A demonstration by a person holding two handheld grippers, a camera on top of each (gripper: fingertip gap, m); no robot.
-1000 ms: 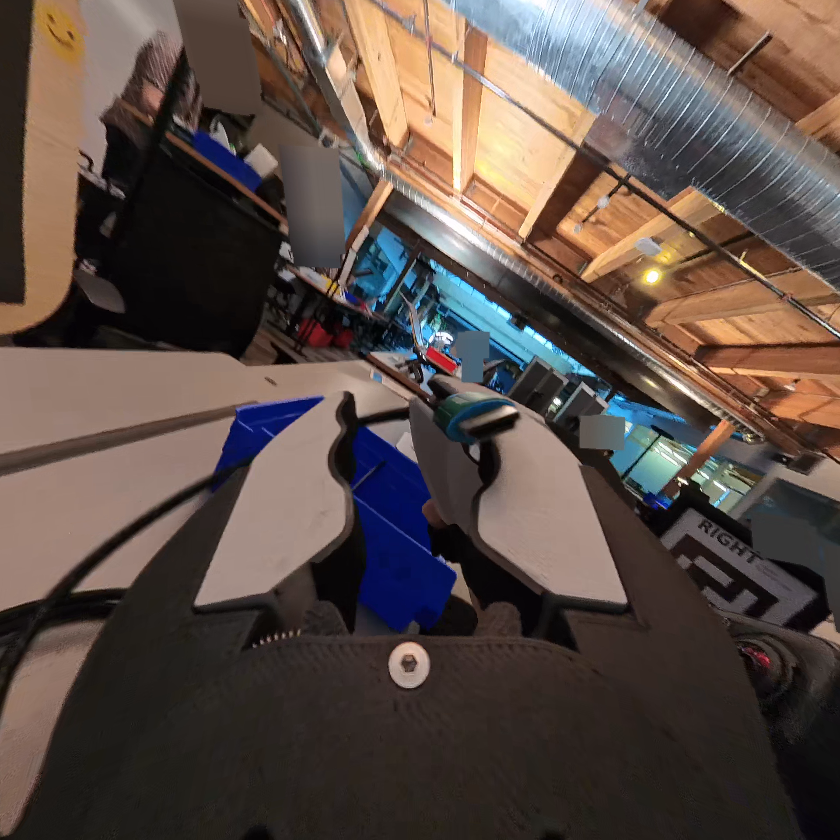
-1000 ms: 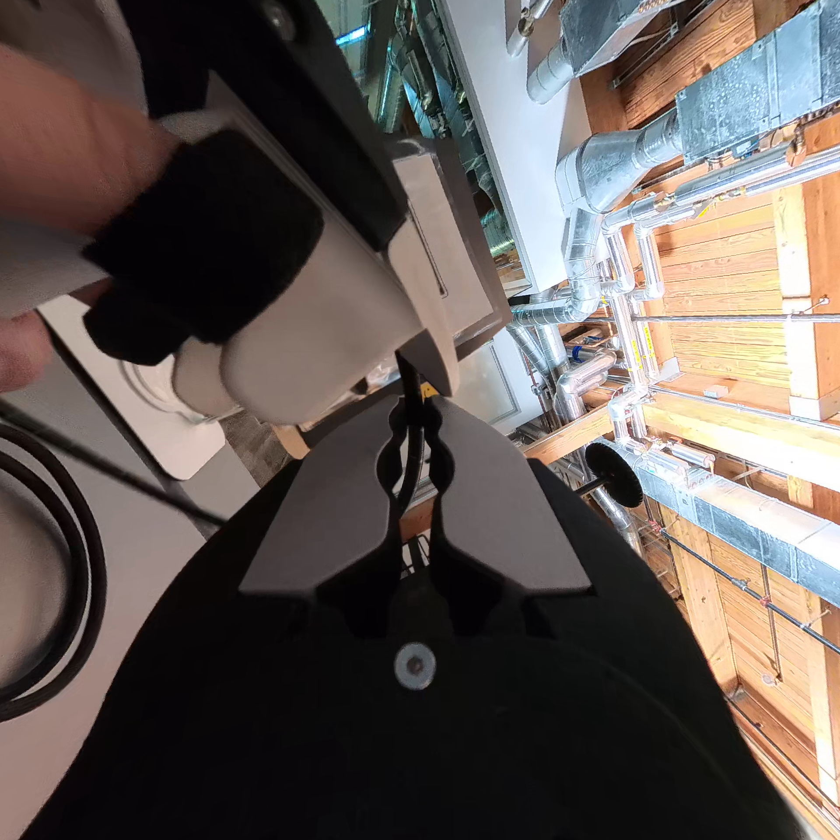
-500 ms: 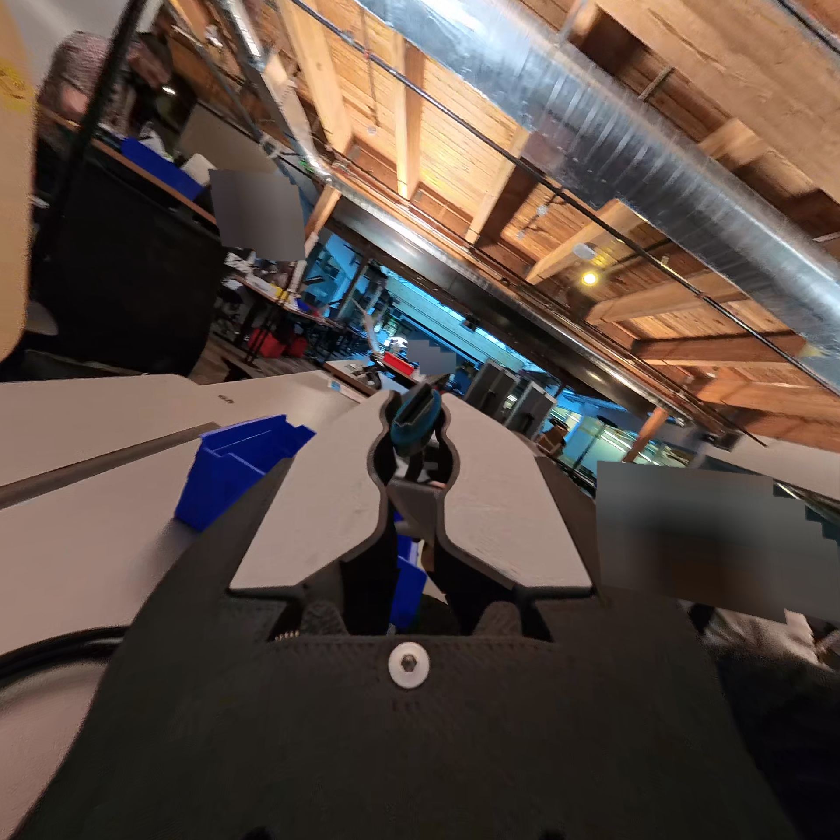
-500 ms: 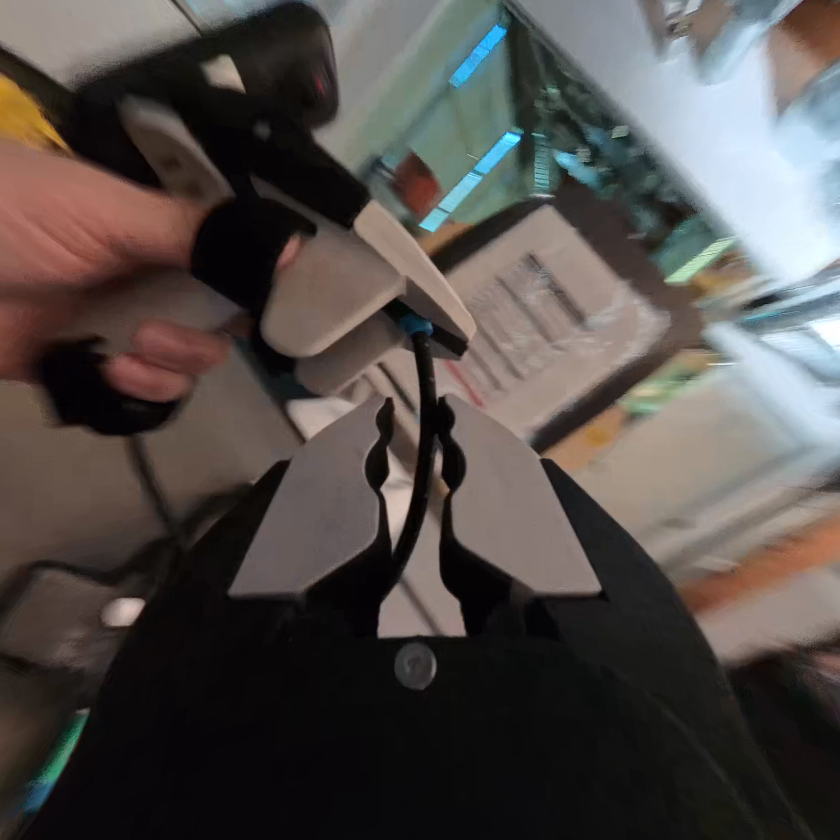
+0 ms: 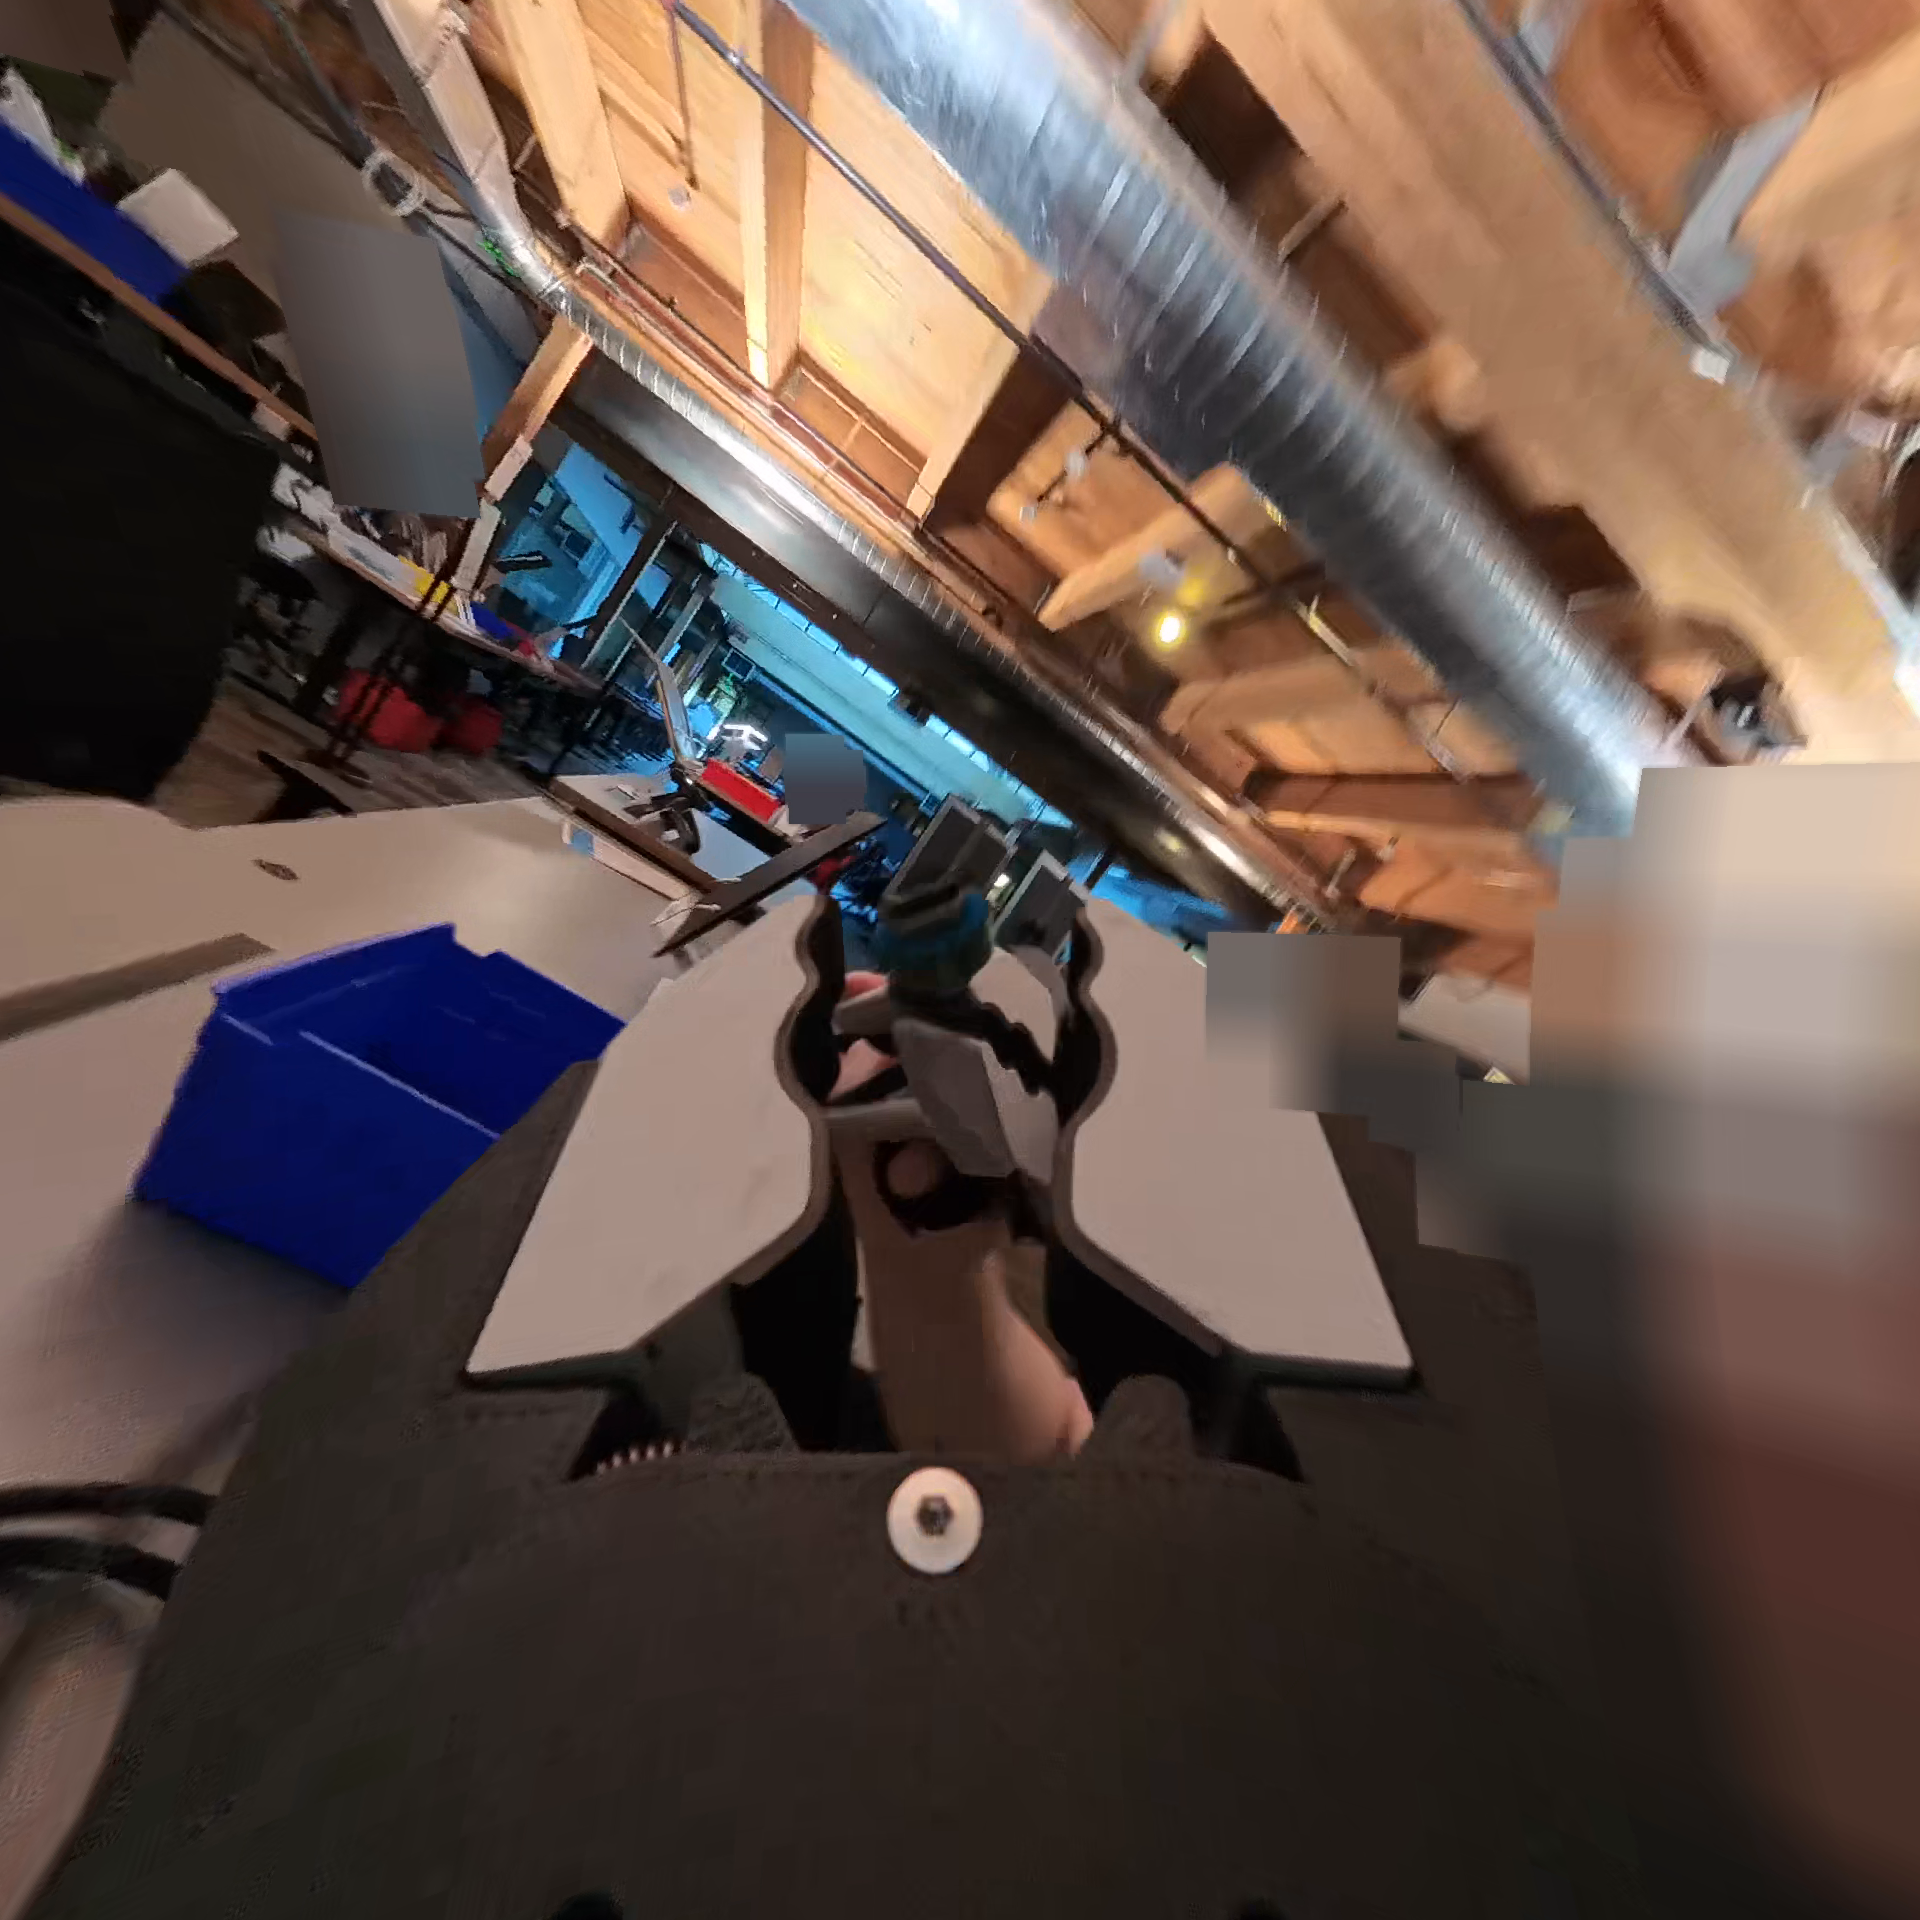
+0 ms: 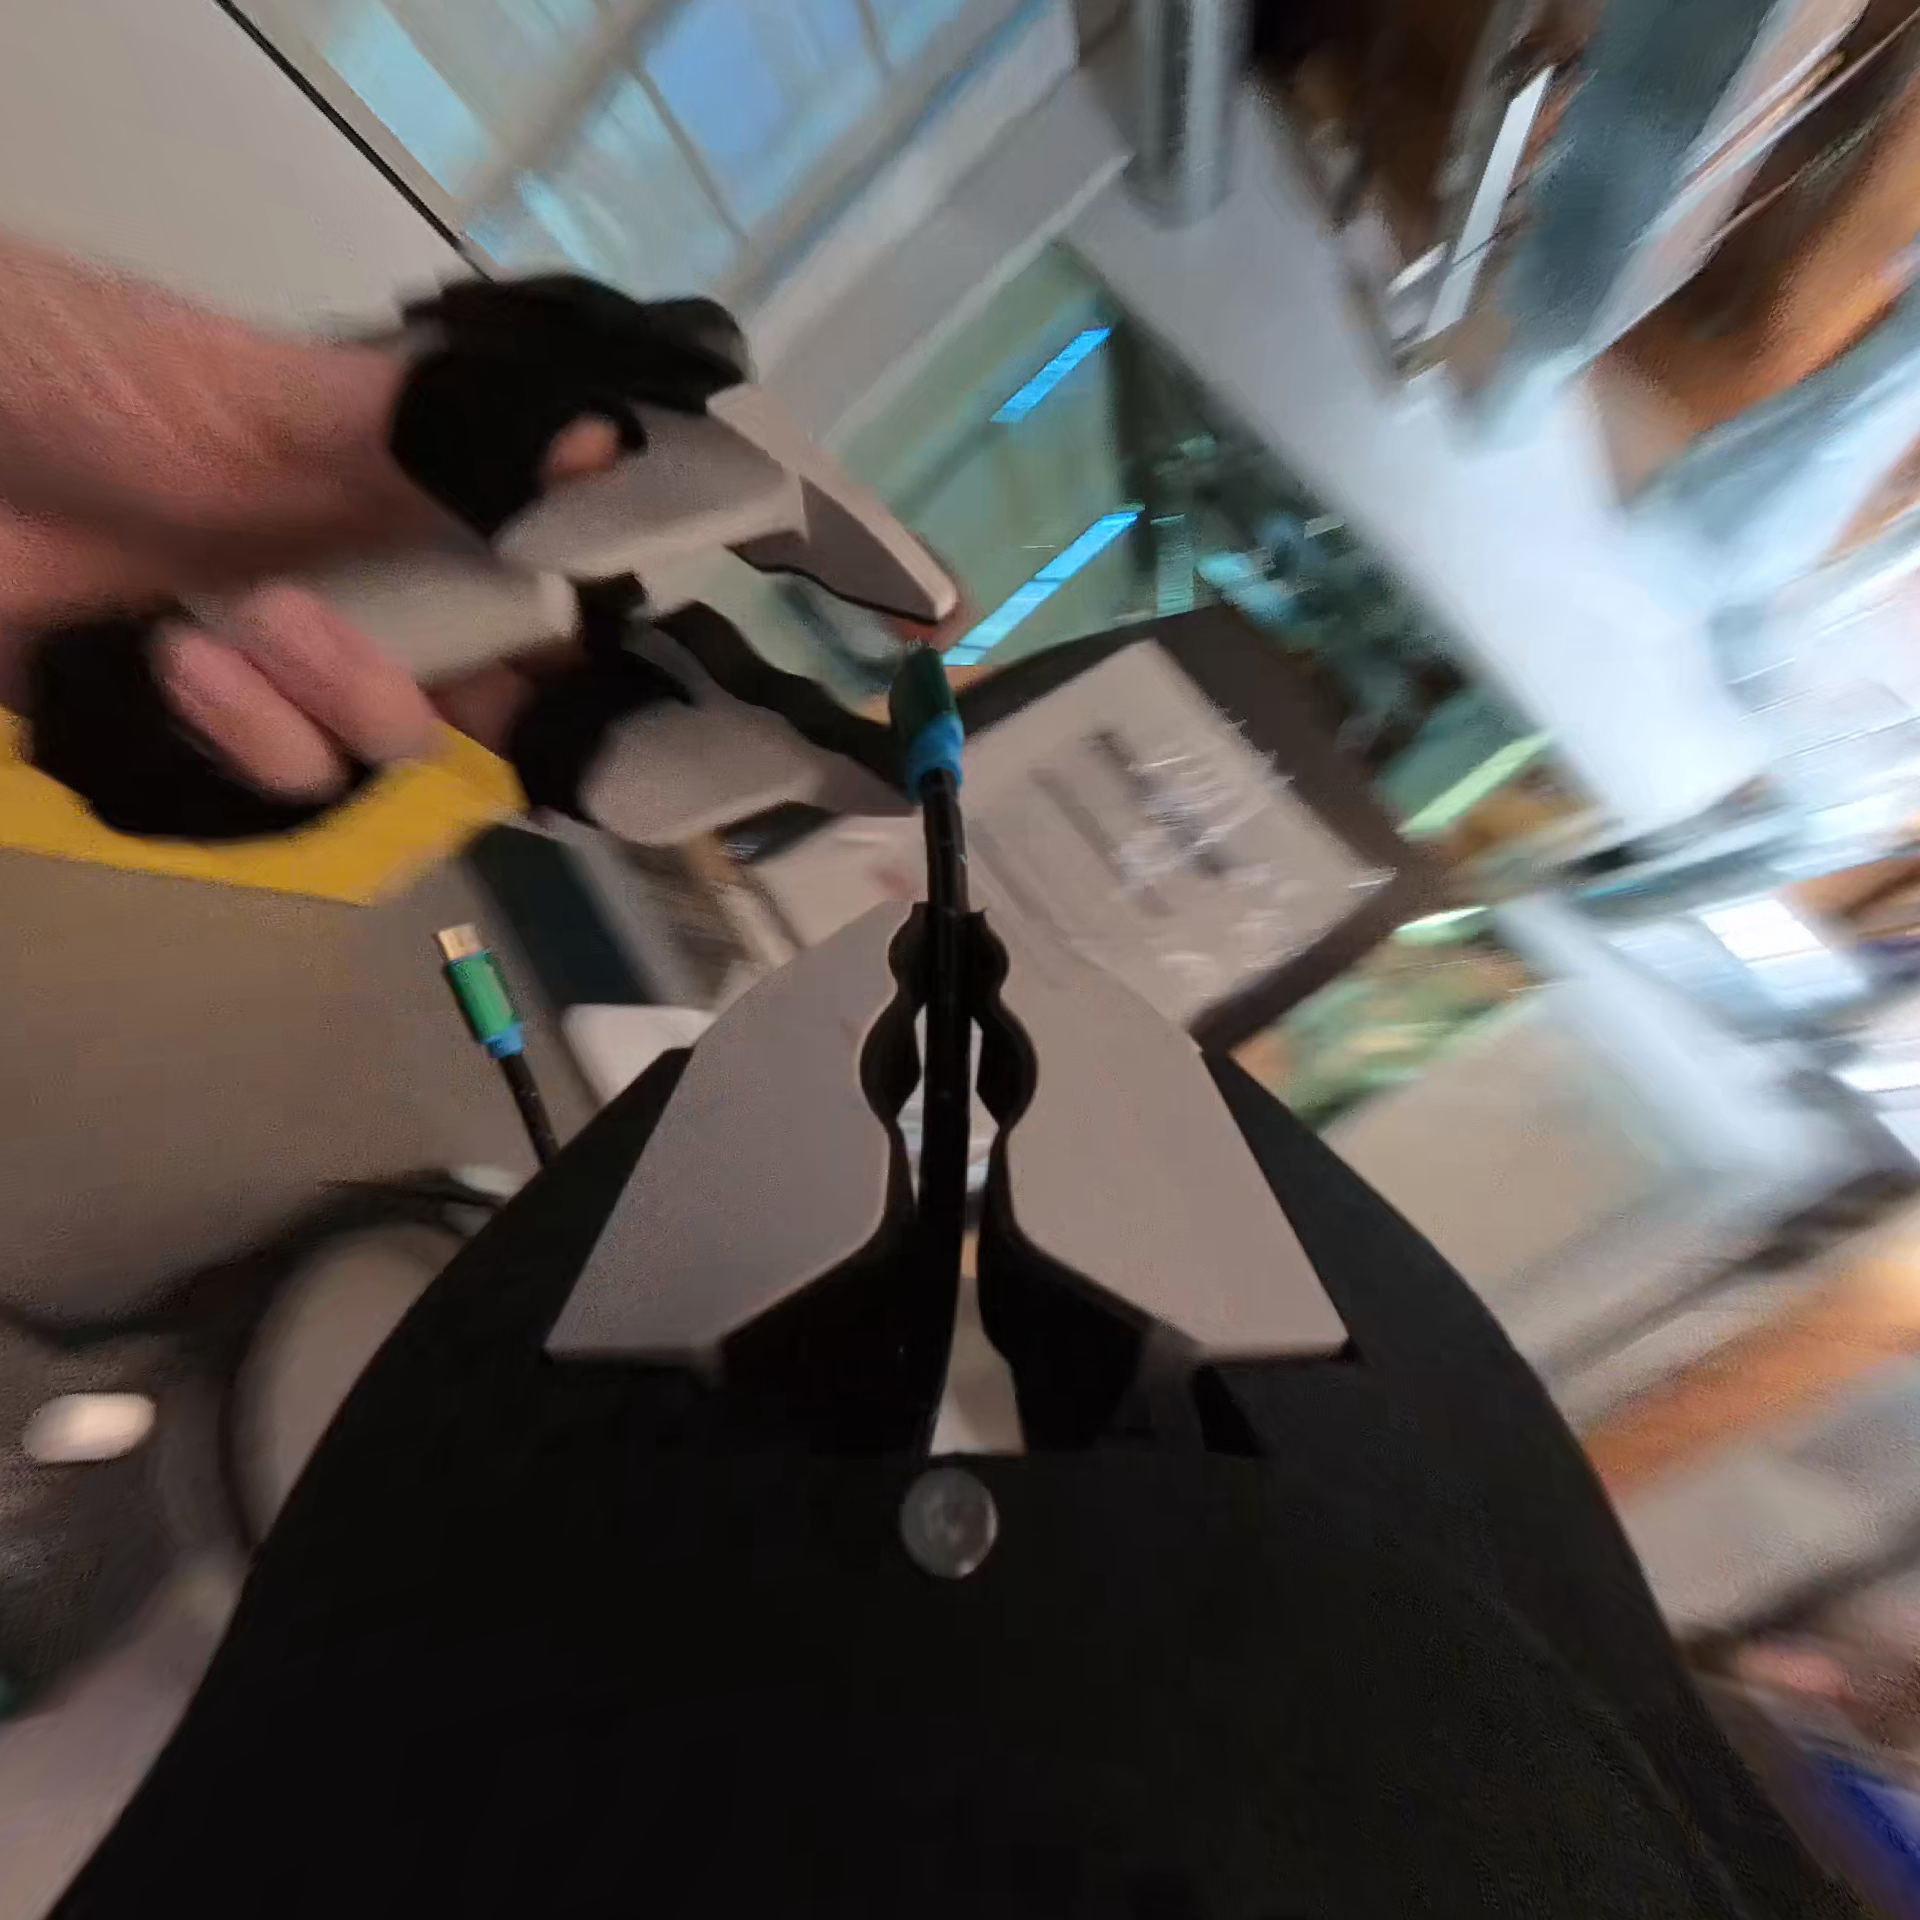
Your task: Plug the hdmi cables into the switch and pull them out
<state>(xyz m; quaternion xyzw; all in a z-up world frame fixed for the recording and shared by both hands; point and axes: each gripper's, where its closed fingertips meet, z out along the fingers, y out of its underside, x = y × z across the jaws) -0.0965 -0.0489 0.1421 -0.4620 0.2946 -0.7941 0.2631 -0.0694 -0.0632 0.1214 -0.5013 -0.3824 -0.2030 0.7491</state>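
The black HDMI cable [image 6: 943,997] is pinched between the closed fingers of the right gripper [image 6: 943,940], its green and blue plug [image 6: 925,717] held up just beyond the fingertips, close to the other gripper's tips. The left gripper [image 5: 940,940] is parted, nothing being gripped, and the same plug [image 5: 930,925] is seen just past its fingertips. A second green plug [image 6: 478,992] is seen loose over the grey table [image 6: 208,1039], and a blue bin [image 5: 343,1091] is set on the tabletop at left.
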